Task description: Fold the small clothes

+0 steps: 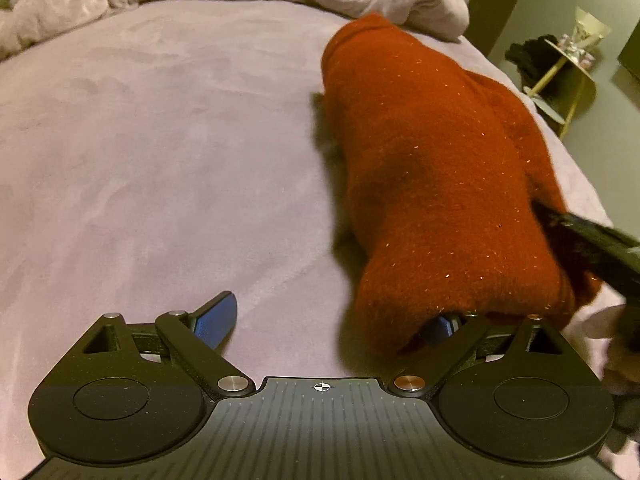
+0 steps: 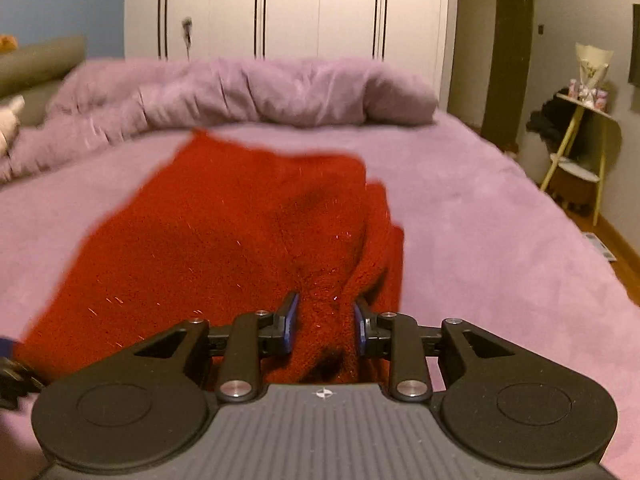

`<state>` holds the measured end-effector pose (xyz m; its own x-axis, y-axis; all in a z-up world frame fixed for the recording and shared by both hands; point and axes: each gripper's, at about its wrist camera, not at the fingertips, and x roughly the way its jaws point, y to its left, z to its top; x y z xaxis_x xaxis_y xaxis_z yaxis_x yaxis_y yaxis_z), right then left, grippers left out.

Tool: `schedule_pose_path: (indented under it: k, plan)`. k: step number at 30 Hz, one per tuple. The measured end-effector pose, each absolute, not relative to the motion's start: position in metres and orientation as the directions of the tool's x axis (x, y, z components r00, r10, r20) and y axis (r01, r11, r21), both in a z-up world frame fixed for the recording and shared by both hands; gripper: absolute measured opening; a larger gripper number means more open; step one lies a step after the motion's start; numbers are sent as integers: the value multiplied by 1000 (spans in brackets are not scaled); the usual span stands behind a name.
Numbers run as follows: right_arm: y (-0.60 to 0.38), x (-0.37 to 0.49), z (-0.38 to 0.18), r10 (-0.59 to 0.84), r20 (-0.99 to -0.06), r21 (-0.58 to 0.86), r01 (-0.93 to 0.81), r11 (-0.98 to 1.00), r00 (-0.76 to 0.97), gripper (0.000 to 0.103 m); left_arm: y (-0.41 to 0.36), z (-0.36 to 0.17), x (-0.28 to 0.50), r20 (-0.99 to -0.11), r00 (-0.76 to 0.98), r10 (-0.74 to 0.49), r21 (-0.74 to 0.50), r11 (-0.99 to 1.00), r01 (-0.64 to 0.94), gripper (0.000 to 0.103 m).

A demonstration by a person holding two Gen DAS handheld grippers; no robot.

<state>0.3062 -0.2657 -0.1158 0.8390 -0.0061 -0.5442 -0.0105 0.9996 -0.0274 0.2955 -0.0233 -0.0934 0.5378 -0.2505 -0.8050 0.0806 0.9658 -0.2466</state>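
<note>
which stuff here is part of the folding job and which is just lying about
In the job:
red knit
right gripper, pinching a bunch of the knit
left gripper, open, one finger under the knit's edge

Lying about:
duvet
side table
wardrobe
</note>
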Motion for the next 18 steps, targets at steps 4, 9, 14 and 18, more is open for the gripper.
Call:
schedule_pose_path:
  k: [4, 9, 14, 18]
  plan:
    - [-278, 309, -107, 2, -565, 17, 10, 1000, 825, 49, -12, -85, 285, -792, 545, -275, -237, 961, 139, 97]
    - [-294, 289, -82, -60, -501, 69, 109, 992, 863, 59, 12, -64, 272, -759, 581, -294, -241, 956, 168, 96]
    - [-262, 306, -60, 60, -444, 116, -9, 993, 894, 34, 10, -37, 300, -696, 662, -280, -289, 952, 99, 96]
    - [-227, 350, -64, 107, -467, 90, -73, 993, 878, 26, -18, -36, 341, -681, 697, -224, -282, 959, 32, 96]
